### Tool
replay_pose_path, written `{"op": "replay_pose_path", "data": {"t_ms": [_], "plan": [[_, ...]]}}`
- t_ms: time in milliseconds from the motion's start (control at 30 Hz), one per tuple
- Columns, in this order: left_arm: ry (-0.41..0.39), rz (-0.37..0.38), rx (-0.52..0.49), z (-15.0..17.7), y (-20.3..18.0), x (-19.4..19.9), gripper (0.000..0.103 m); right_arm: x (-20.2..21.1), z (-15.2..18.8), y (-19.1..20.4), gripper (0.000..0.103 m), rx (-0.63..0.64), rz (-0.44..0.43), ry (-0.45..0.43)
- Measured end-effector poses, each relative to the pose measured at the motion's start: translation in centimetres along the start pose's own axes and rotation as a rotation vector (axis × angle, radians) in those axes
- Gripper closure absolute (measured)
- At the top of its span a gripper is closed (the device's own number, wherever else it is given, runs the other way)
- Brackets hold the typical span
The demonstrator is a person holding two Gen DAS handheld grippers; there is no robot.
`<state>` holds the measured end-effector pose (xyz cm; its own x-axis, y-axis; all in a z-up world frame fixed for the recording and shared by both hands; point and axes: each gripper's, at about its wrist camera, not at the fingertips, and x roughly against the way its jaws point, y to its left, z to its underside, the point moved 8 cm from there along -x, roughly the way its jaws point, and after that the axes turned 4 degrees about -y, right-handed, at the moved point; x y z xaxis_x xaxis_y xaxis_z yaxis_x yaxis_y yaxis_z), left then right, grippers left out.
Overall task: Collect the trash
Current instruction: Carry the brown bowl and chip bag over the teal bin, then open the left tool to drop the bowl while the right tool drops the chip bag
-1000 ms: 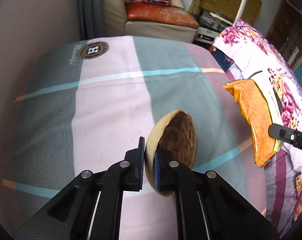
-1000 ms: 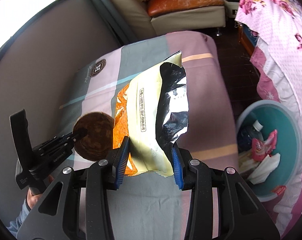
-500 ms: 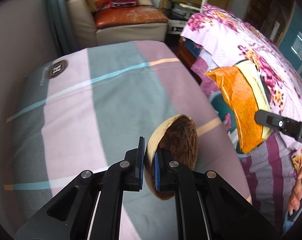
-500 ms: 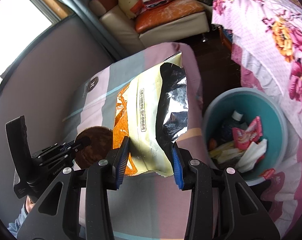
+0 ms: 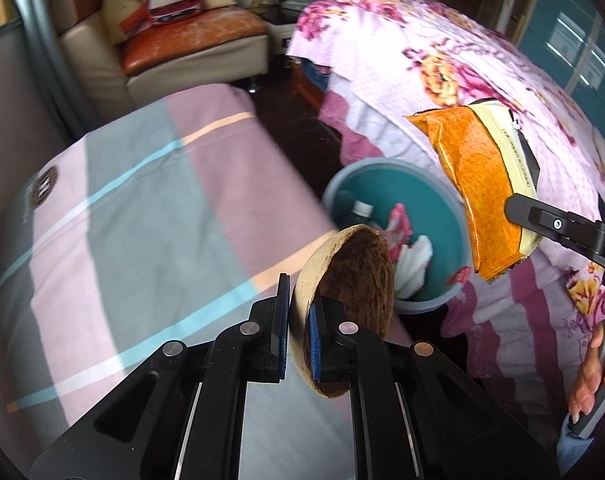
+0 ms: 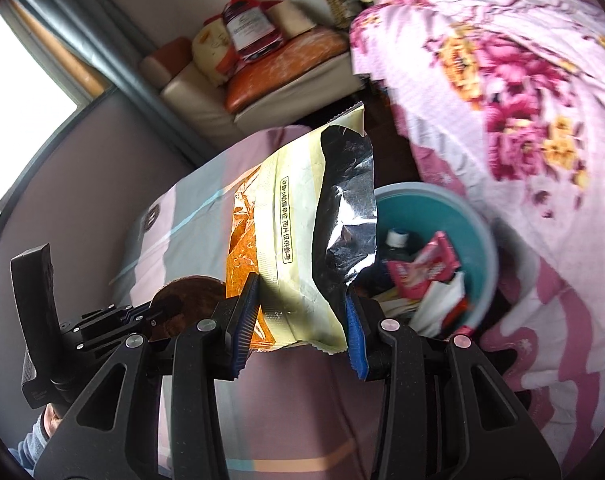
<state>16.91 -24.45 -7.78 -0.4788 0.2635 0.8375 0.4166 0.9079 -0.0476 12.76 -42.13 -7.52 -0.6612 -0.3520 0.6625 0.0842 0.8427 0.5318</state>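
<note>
The left gripper [image 5: 298,334] is clamped on the rim of a coconut shell [image 5: 348,300], held on edge above the near corner of the striped bed [image 5: 134,216], just short of the bin [image 5: 382,166]. The right gripper [image 6: 302,320] pinches the bottom edge of an opened snack bag [image 6: 302,240], upright in the air beside the bin's [image 6: 442,200] near rim. The bin sits in the narrow gap between the bed and a floral cover [image 5: 442,60], with a bottle [image 6: 396,240] and wrappers [image 6: 426,268] already inside.
</note>
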Motion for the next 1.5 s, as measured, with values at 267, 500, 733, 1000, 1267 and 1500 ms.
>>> {"op": "replay_pose_path", "data": {"t_ms": [267,500,733,1000,1267,1500], "plan": [[0.020,0.042,-0.049,-1.8,-4.3,-1.9,0.094,1.8,-0.7,-4.6,0.066,-0.069,0.039,-0.037],[0.042,0.078,-0.072,-2.5,-6.4,-3.8,0.094,2.0,-1.3,-6.7,0.066,-0.089,0.064,-0.031],[0.088,0.118,-0.084,-2.1,-7.6,-6.4,0.094,1.5,-1.4,-8.0,0.066,-0.099,0.101,-0.006],[0.112,0.141,-0.102,-1.9,-8.4,-8.5,0.094,0.4,-1.3,-8.7,0.066,-0.104,0.140,0.023],[0.141,0.159,-0.112,-1.4,-8.3,-10.1,0.094,-0.9,-1.2,-8.9,0.066,-0.106,0.165,0.056],[0.141,0.154,-0.135,-1.0,-8.1,-10.6,0.064,-1.7,-1.2,-8.8,0.066,-0.101,0.187,0.075]]}}
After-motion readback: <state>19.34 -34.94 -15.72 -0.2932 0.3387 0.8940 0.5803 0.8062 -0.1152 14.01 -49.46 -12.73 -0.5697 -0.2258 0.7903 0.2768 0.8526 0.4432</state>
